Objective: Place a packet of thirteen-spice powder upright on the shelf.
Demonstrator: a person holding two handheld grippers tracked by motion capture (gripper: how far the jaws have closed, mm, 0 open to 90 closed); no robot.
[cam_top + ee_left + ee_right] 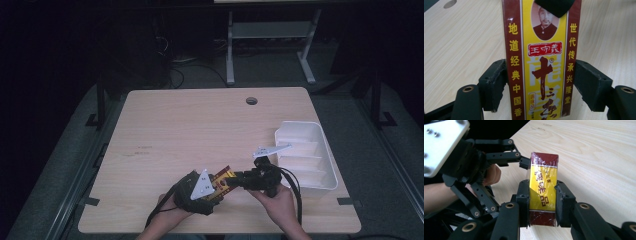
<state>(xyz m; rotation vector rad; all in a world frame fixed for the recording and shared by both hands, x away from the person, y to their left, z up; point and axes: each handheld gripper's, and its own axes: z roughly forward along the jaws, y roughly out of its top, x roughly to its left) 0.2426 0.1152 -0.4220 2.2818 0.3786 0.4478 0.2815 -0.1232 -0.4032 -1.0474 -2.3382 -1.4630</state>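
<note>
A yellow and dark red seasoning box (223, 180) wrapped in clear film hangs just above the wooden table (190, 130) near its front edge, between my two grippers. My right gripper (233, 181) is shut on it: in the right gripper view its pads (524, 200) press both narrow sides of the box (542, 187). My left gripper (219, 187) reaches the box from the other end. In the left gripper view the box (541, 62) lies between the jaws, with a thin gap showing at the right pad (589, 85). A black fingertip (555, 6) of the right gripper covers the box's far end.
A white divided tray (327, 150) stands at the table's right edge, just behind my right hand. A round cable hole (251, 101) sits near the far edge. A hand and forearm (491, 175) hold the left gripper close beside the box.
</note>
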